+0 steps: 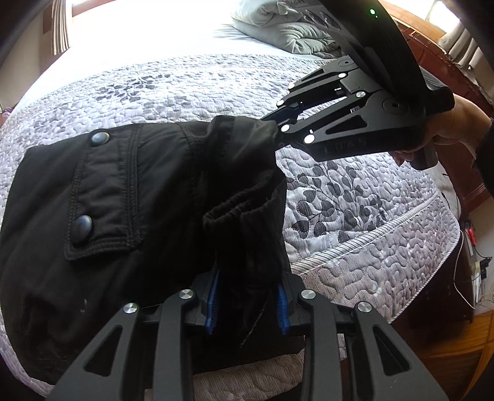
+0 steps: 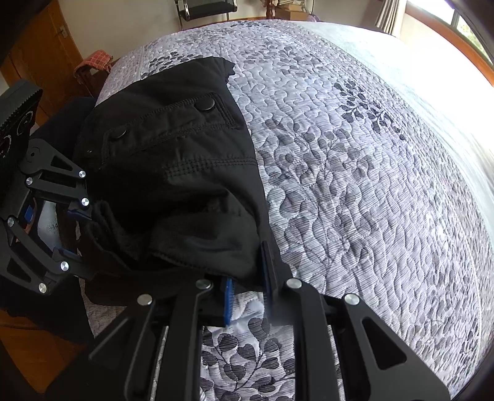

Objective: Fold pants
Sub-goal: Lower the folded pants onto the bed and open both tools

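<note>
Pants (image 1: 123,191): black, lying bunched on the quilted bedspread (image 1: 355,197) near the bed's edge, with a pocket flap and 2 snap buttons (image 1: 81,229) facing up.

Left gripper (image 1: 248,305): both blue pads (image 1: 213,303) pinch a gathered, elastic-looking hem of the pants between them. Fabric fills the gap and rises just ahead of the fingertips. Clamped on cloth, jaws only narrowly apart.

Right gripper (image 2: 250,277): in its own view the black fabric edge runs in between the 2 fingers and the blue pad (image 2: 228,293) shows just below the cloth. The left wrist view shows the same gripper (image 1: 274,128) with its fingertips buried in a pulled-up corner of fabric. Closed on the pants, narrow gap.

The 2 grip points sit on neighbouring parts of the same edge. In the right wrist view the left gripper (image 2: 78,229) is just left of the right fingers, with cloth draped between them. The bulk of the pants lies beyond both sets of fingertips, flat on the bedspread.

A hand (image 1: 447,132) wraps the right gripper's handle. A grey pillow (image 1: 287,27) lies far beyond the fingers at the head of the bed. Wooden floor (image 1: 457,348) shows beside the bed.
</note>
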The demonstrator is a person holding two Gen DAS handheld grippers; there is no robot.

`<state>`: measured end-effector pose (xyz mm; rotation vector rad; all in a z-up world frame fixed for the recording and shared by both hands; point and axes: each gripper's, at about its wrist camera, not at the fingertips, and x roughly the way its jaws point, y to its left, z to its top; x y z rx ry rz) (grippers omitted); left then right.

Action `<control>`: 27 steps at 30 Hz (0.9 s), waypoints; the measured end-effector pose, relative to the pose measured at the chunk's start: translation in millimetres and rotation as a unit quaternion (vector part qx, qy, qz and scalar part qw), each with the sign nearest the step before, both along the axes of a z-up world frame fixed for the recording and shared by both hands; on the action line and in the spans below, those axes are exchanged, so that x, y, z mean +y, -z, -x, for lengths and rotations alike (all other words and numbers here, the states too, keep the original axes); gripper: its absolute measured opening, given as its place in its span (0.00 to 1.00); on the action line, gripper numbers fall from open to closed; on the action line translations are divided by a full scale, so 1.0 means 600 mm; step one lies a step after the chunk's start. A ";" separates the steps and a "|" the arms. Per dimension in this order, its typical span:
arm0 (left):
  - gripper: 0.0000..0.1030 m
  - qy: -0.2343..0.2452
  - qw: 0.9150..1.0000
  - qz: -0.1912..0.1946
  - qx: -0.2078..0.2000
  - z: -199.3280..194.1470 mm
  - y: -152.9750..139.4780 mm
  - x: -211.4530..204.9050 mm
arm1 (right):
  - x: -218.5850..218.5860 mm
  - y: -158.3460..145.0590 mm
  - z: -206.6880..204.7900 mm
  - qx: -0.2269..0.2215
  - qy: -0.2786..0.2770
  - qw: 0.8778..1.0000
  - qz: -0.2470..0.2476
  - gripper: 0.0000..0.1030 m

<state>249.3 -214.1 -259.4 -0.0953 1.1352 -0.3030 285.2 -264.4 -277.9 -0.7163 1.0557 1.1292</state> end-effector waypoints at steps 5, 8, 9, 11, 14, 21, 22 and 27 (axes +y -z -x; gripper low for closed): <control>0.31 0.003 1.000 -0.009 -0.003 0.001 0.002 -0.004 | -0.005 0.002 0.000 0.005 0.009 1.000 -0.006 0.15; 0.31 0.004 1.000 -0.009 -0.005 0.002 0.003 -0.004 | -0.007 0.001 0.002 0.008 0.020 1.000 -0.008 0.16; 0.32 0.007 1.000 -0.004 -0.007 0.004 0.003 -0.003 | -0.008 -0.001 0.003 0.007 0.024 1.000 -0.007 0.16; 0.37 0.014 1.000 0.003 -0.015 0.007 0.004 -0.002 | -0.012 -0.005 0.004 0.003 0.038 0.999 -0.004 0.22; 0.44 0.031 0.999 0.016 -0.028 0.014 0.003 0.001 | -0.026 -0.012 0.005 0.004 0.069 0.998 -0.005 0.36; 0.68 0.027 0.993 0.102 -0.045 0.045 -0.043 0.051 | -0.121 -0.020 0.002 0.076 0.236 0.968 -0.038 0.58; 0.71 0.027 0.992 0.116 -0.051 0.054 -0.055 0.062 | -0.143 -0.022 0.001 0.091 0.271 0.956 -0.057 0.58; 0.84 0.010 0.985 0.153 -0.081 0.079 -0.094 0.127 | -0.167 -0.053 0.035 0.118 0.342 0.910 -0.202 0.39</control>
